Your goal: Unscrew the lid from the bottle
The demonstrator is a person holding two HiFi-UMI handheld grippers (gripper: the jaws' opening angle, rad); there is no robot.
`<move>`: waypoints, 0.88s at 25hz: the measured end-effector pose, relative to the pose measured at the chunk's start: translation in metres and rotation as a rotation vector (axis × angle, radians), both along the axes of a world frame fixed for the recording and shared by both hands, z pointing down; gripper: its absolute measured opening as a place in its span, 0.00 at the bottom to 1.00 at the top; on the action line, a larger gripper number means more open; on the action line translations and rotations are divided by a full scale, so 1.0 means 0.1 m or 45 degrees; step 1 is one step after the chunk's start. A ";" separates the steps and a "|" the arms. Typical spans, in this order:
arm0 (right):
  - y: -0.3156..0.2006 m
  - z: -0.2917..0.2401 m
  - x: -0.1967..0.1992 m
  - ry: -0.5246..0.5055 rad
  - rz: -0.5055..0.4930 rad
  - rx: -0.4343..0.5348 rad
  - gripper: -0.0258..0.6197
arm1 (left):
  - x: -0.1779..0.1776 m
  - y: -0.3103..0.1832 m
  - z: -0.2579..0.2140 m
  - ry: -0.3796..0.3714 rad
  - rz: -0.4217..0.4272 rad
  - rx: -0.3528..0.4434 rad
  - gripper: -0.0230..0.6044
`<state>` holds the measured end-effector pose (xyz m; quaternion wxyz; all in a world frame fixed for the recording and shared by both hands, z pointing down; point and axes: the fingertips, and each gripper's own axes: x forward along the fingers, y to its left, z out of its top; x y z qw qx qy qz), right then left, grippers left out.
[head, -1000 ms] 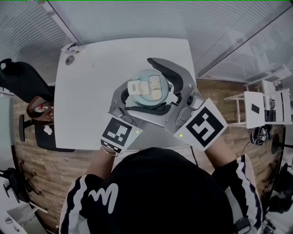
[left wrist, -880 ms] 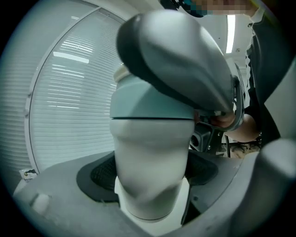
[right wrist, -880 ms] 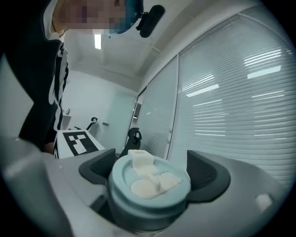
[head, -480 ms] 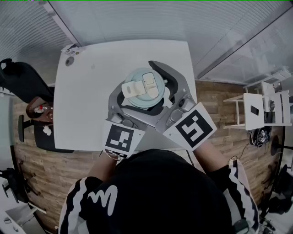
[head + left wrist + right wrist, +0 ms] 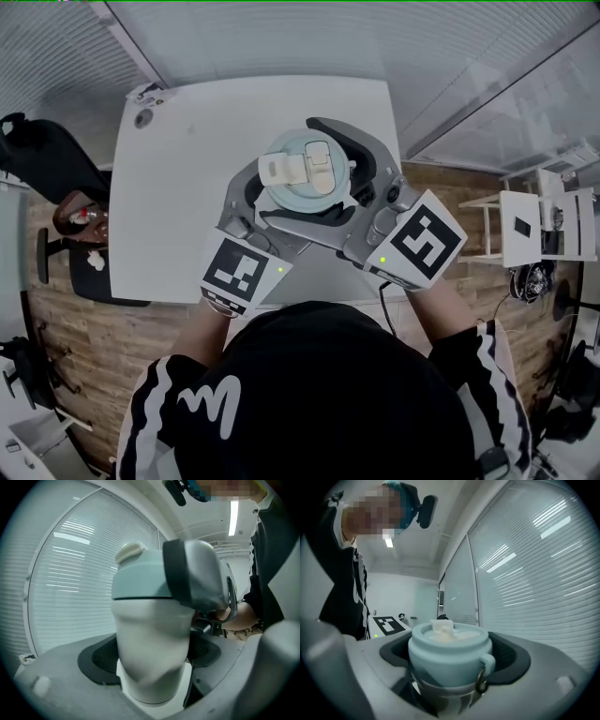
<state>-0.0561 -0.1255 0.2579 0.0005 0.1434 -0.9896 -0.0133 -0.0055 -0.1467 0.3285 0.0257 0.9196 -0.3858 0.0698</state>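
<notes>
From overhead, bottle point(image 5: 151, 634) hidden under lid point(image 5: 307, 174), left gripper point(image 5: 152, 660), right gripper point(image 5: 450, 665)

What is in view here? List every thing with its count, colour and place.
table: one, white, middle of the head view
bottle: one, white body, upright over the table's near part
lid: one, pale blue with a cream flip cap, on the bottle
small round thing: one, grey, table's far left corner; too small to name
black furniture: one, left of the table; kind unclear
shelf unit: one, white, right, on the wooden floor
left gripper: one, grey, shut on the bottle's body
right gripper: one, grey, shut on the lid
person's top: one, black with white stripes, bottom edge
</notes>
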 end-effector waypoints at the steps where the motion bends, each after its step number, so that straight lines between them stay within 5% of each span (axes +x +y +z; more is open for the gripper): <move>1: -0.01 0.02 -0.01 -0.008 -0.011 -0.025 0.76 | -0.04 0.00 0.01 -0.026 0.005 0.014 0.71; 6: -0.07 0.03 0.16 -0.055 -0.059 -0.145 0.76 | 0.02 0.01 0.00 -0.135 0.065 0.073 0.71; 13: 0.06 -0.10 0.28 -0.044 -0.114 0.007 0.76 | 0.25 0.06 -0.09 -0.035 0.140 0.041 0.71; 17: 0.09 -0.11 0.30 -0.011 -0.208 -0.023 0.76 | 0.27 0.10 -0.11 -0.081 0.214 0.042 0.71; 22: 0.16 -0.16 0.24 -0.017 -0.292 -0.023 0.76 | 0.30 0.15 -0.11 -0.026 0.309 -0.016 0.71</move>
